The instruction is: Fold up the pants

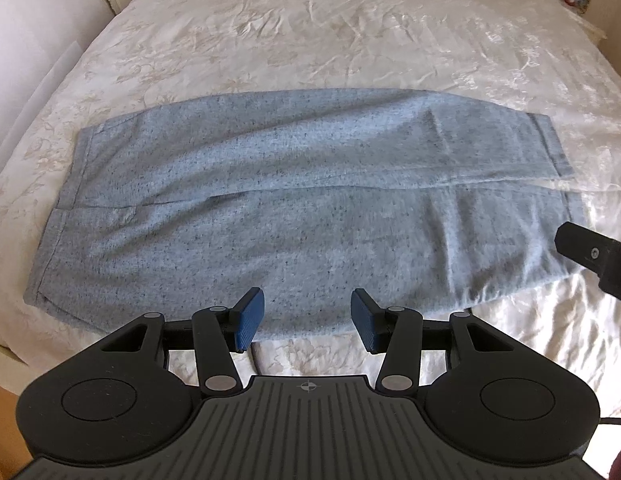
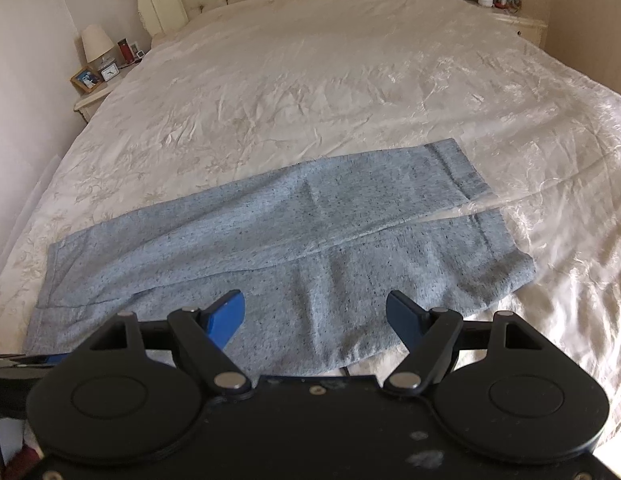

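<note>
- Pants (image 1: 302, 200) lie flat across the near part of the bed (image 1: 310, 40), legs side by side, waistband to the left, cuffs to the right; a seam line runs lengthwise btwn the two legs.
- Left gripper (image 1: 306, 322) hovers at the near long edge, about mid-length; jaws spread apart, nothing btwn them.
- Right gripper (image 2: 316, 312) hovers over the near leg, closer to the cuff end; jaws wide apart too, empty.
- Fabric looks like a soft heathered knit: prob. light, limp, will drape and sag once lifted, not slippery, nothing fragile.
- Bedspread under it looks shiny and smooth, so the cloth may slide or drag when pulled.
- Best holds, by my read: pinch the near long edge w/ both grippers, one toward the waistband (image 1: 58, 216), one toward the cuffs (image 1: 558, 184), then carry it over onto the far leg. Thicker hems give firmer bites.
- Near edge sits close to the bed's front edge; little room there.
- Plenty of open bed beyond the pants and to the right for swinging cloth.
- Nightstands (image 2: 94, 92) w/ small items are well apart, no snag risk.
</note>
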Demonstrator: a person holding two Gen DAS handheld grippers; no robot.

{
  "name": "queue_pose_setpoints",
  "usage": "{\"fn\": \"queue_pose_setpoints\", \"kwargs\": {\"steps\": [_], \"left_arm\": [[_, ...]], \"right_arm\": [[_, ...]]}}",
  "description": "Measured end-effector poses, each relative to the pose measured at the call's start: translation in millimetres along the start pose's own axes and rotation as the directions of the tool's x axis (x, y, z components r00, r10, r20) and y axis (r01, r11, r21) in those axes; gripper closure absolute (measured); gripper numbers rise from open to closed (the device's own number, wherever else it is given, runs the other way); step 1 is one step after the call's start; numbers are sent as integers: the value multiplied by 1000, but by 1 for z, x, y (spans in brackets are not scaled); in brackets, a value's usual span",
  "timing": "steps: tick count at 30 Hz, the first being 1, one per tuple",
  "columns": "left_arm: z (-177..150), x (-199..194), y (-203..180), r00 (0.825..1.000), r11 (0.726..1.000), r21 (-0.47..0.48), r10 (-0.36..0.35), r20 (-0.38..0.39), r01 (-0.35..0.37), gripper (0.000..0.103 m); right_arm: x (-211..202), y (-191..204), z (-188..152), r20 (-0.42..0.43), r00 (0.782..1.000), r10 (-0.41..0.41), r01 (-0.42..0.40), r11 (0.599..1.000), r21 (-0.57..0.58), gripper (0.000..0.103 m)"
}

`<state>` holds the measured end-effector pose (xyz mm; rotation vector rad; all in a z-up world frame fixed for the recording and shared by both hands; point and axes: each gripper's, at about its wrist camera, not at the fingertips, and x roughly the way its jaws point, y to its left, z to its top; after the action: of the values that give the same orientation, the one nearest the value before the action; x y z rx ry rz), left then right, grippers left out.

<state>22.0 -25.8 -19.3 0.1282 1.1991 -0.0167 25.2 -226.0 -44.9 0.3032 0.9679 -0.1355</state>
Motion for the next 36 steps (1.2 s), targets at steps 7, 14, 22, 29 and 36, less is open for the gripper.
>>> {"fn": "queue_pose_setpoints", "kwargs": {"steps": [7, 14, 22, 29, 36], "left_arm": [[12, 2, -24, 999, 999, -25, 38, -35, -39, 56], [19, 3, -39, 994, 995, -67, 70, -79, -75, 56], [23, -1, -43, 993, 991, -100, 78, -89, -87, 56], [38, 7, -44, 995, 994, -71, 73, -71, -78, 56], [63, 28, -34, 997, 999, -33, 38, -63, -40, 56]], "right_arm": [[28, -28, 20, -33, 998, 51, -51, 999, 8, 24], [56, -45, 33, -65, 992, 107, -109, 994, -25, 24], [72, -62, 42, -67, 989, 134, -137, 989, -47, 24], [78, -67, 46, -39, 994, 106, -108, 993, -56, 28], [98, -62, 58, -53, 995, 80, -83, 995, -54, 67]]}}
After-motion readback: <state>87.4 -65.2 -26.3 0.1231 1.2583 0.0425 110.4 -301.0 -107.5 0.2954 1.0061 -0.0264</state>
